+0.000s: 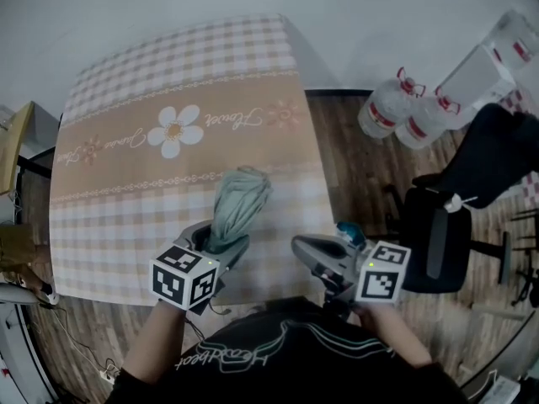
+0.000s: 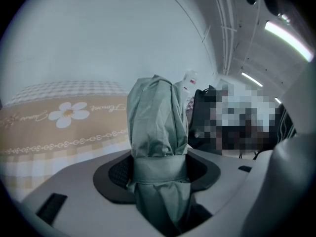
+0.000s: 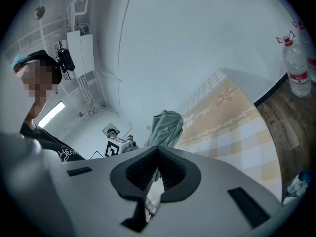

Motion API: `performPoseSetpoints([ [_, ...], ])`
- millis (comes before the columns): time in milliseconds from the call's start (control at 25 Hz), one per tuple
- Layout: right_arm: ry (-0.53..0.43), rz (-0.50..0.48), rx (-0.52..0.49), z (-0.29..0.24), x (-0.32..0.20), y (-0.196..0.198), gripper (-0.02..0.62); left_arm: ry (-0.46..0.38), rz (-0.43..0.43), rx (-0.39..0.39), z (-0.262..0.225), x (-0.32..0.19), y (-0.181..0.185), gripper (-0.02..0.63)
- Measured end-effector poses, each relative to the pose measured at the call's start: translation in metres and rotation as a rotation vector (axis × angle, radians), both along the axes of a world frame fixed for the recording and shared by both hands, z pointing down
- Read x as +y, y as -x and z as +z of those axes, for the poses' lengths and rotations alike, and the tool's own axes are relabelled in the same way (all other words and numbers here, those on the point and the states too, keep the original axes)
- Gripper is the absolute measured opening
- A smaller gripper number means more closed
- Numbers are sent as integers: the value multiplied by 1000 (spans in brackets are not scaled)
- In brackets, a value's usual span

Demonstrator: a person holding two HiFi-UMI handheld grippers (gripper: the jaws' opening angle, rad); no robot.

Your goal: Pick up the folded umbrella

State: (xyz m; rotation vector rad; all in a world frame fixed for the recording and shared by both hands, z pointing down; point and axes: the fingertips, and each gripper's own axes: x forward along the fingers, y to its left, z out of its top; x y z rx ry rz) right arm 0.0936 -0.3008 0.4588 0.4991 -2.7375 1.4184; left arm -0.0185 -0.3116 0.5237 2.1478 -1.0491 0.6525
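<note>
The folded umbrella (image 1: pixel 240 200) is pale green, bundled and strapped round its middle. My left gripper (image 1: pixel 221 247) is shut on it just below the strap and holds it above the near part of the checked tablecloth (image 1: pixel 168 74). In the left gripper view the umbrella (image 2: pixel 155 127) stands up between the jaws of the left gripper (image 2: pixel 159 169). My right gripper (image 1: pixel 301 244) hangs to the right, past the table's near right corner, apart from the umbrella. Its jaws meet with nothing between them in the right gripper view (image 3: pixel 157 154), where the umbrella (image 3: pixel 165 127) shows beyond them.
The table carries a beige cloth with a white flower print (image 1: pixel 175 130). On the wooden floor to the right stand large water bottles (image 1: pixel 392 108) and a black office chair (image 1: pixel 438 225). A wall runs behind the table.
</note>
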Motion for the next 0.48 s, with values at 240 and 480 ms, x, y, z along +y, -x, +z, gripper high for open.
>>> performPoseSetpoints([
  [240,-28,5,37,-20,35,42,11,-119,1,132,-59,29,34,254],
  [480,-82,11,39,-35,63,25,11,-196,12,216,-93,58,12,253],
])
